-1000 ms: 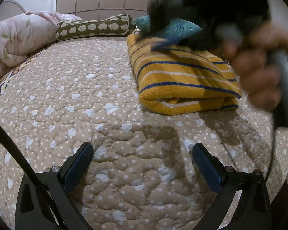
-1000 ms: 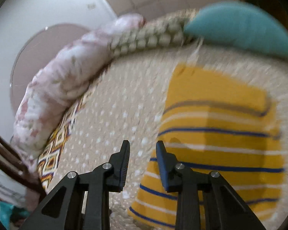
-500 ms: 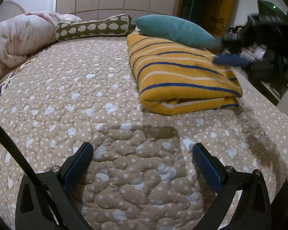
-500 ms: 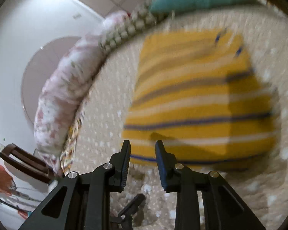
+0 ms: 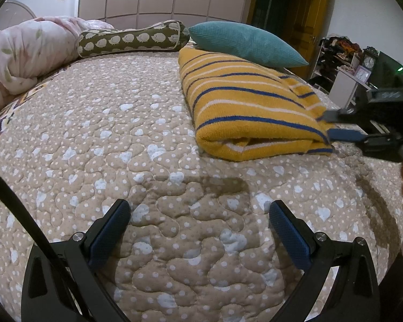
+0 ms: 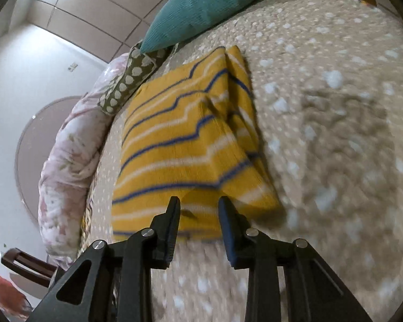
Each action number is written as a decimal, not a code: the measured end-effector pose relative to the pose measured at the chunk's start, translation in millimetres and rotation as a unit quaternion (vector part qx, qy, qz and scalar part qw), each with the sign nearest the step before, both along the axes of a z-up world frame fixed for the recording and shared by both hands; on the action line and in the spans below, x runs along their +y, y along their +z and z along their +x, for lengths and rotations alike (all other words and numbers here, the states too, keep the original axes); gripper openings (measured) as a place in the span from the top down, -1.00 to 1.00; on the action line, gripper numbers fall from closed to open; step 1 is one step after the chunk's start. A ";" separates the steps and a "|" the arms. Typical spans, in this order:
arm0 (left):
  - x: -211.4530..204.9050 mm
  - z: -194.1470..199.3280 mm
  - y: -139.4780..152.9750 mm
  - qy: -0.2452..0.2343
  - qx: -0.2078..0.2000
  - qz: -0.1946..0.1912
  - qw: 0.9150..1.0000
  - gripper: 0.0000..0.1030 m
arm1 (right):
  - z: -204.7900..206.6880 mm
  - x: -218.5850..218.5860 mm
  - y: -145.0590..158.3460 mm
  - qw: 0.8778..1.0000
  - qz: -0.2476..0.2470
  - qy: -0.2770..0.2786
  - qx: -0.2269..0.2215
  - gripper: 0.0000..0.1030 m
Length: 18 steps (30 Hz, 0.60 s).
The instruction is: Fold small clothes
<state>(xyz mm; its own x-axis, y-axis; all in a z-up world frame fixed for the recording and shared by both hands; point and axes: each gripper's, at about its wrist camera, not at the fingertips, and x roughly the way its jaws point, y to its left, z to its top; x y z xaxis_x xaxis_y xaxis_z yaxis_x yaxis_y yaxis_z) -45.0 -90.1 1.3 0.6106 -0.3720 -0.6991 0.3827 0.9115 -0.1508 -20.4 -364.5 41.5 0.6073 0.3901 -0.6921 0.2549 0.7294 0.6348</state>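
Observation:
A folded yellow sweater with blue and white stripes lies on the beige quilted bed. My left gripper is open and empty, low over the quilt in front of the sweater. My right gripper reaches in from the right, its fingertips at the sweater's near right corner. In the right wrist view the sweater lies just ahead of my right gripper, whose jaws stand a little apart with the sweater's edge behind them; nothing is clamped.
A teal cushion and an olive bolster lie behind the sweater. A pink floral duvet is bunched at the left. Shelves and a clock stand beyond the bed's right edge. A dark wooden chair stands by the bed.
My right gripper came down off the top of the sweater and swung to its right corner, jaws parting a little. My left gripper has not moved.

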 end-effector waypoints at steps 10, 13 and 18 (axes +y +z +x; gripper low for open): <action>-3.1 -0.7 -0.5 0.000 -0.001 -0.001 1.000 -0.99 | 17.7 44.4 39.8 0.997 -0.036 0.031 -0.063 0.22; -1.5 -0.6 -0.2 -0.001 0.000 -0.005 1.000 -0.99 | 29.5 59.6 2.0 0.999 -0.024 0.036 -0.021 0.22; -0.5 -1.2 0.3 -0.001 -0.001 -0.004 1.000 -0.99 | 9.4 62.4 -12.6 0.999 -0.012 0.038 -0.033 0.22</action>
<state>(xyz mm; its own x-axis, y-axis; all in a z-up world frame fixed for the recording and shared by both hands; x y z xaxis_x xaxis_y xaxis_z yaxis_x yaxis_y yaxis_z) -46.1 -90.5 1.6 0.6112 -0.3781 -0.6953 0.3842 0.9098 -0.1570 -11.1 -302.1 28.9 0.6206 0.4207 -0.6617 0.1568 0.7603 0.6304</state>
